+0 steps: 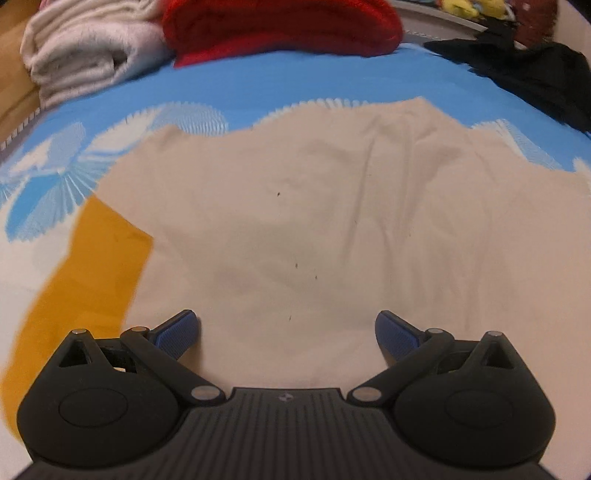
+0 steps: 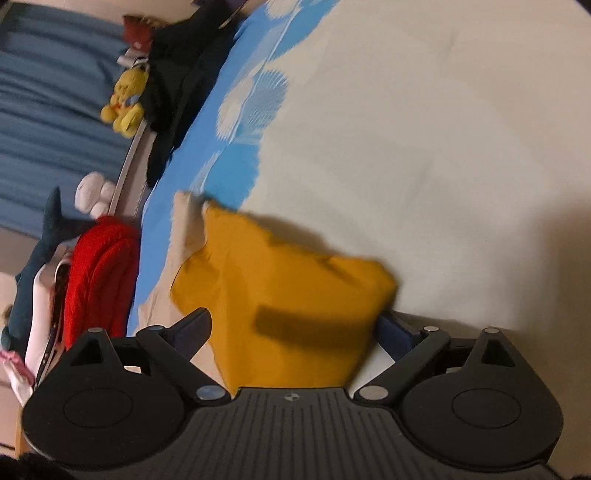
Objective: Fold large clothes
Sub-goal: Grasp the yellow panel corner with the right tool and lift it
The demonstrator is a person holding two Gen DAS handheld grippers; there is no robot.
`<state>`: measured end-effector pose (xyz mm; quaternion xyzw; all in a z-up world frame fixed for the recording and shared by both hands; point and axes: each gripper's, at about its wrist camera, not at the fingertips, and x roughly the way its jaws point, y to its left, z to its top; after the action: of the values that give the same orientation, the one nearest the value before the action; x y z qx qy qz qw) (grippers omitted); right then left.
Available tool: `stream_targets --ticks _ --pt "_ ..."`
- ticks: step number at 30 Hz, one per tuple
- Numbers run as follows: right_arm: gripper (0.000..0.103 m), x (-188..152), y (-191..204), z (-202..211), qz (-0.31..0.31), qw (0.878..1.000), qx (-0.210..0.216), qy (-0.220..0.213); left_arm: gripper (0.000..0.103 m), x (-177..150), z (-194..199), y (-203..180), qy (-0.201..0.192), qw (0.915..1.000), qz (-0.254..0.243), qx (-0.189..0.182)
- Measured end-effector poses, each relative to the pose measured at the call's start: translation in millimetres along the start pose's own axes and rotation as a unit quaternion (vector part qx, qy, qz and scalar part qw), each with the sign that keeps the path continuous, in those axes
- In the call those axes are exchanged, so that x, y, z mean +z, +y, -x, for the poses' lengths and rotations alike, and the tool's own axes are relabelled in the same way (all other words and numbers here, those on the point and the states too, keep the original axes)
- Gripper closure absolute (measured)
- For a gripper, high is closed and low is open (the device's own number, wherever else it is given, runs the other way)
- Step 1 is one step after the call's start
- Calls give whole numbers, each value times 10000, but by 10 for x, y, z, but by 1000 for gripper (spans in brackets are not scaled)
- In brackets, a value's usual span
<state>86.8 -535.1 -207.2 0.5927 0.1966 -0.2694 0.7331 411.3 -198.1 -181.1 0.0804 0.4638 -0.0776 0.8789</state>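
A large beige garment lies spread flat on the blue shell-print bedsheet. Its mustard-yellow sleeve runs down the left of the left wrist view. My left gripper hovers over the garment's near part, open, with nothing between its blue pads. In the right wrist view, which is rolled sideways, the mustard sleeve lies loosely bunched between the wide jaws of my right gripper. The pads do not pinch it. The beige garment fills the right of that view.
A folded white fluffy blanket and a red knit pile sit at the far end of the bed. A black garment lies at the far right. A yellow plush toy and other soft toys line the bed's edge.
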Motion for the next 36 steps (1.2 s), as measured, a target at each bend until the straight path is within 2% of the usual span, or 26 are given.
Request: stream_targets --ticks 1,2,3,4,5,9,12,16,19,21,24,27,28,29,30,32,33,34,35,36 --pt "7 -23 41 -71 109 9999 94 11 0 -4 -45 -10 18 10000 43 7" --pt "16 -39 88 -133 203 9996 183 18 0 -6 -61 -17 1 10000 15 27" --pt "30 -65 122 -192 288 9993 228 45 0 -20 -65 -47 -45 9999 -83 66" --pt "81 -92 165 -238 420 9990 140 67 0 -28 -62 -76 -85 9997 -188 87" --pt "89 -102 191 -271 531 9985 140 74 0 -37 -55 -86 -110 9995 -281 105" --pt "91 -130 333 -114 723 9967 328 -191 0 15 15 -22 -120 9996 -256 61" --pt "91 -167 351 -142 921 9954 92 -229 0 -15 -37 -164 -298 9964 -755 247" --pt "92 -174 353 -144 1027 9944 -26 -254 0 -58 -130 -254 -319 9960 -722 426" --pt "93 -208 485 -114 1395 9894 -184 -353 0 -128 -99 -309 -498 9935 -866 543" --pt "94 -275 695 -32 1884 9803 -210 -551 0 -126 -120 -268 -474 9952 -751 415" --pt "95 -540 1209 84 3120 9449 -141 -976 0 -106 -168 -128 -354 9981 -490 98" --pt "96 -923 1738 116 4285 8959 -8 -1170 0 -100 -196 -11 -387 9985 -342 -163" --pt "96 -1081 1893 113 4701 8739 29 -1235 0 -104 -208 24 -410 9983 -333 -243" --pt "96 -1265 2041 100 5163 8465 59 -1295 0 -93 -203 75 -418 9980 -309 -367" --pt "96 -1465 2169 83 5607 8172 110 -1325 0 -69 -186 165 -377 9973 -241 -577" --pt "96 -1831 2347 74 6259 7681 247 -1330 0 -26 -102 426 -202 9935 -71 -1116" --pt "96 -1982 2407 81 6463 7503 322 -1352 0 2 -30 624 -96 9902 113 -1392" --pt "96 -2114 2457 95 6614 7359 393 -1393 0 30 31 819 -56 9877 268 -1537" --pt "96 -2237 2505 106 6719 7253 433 -1439 0 50 101 1042 -20 9877 387 -1517" --pt "96 -2307 2533 102 6747 7224 451 -1446 0 54 144 1195 -2 9884 454 -1449"
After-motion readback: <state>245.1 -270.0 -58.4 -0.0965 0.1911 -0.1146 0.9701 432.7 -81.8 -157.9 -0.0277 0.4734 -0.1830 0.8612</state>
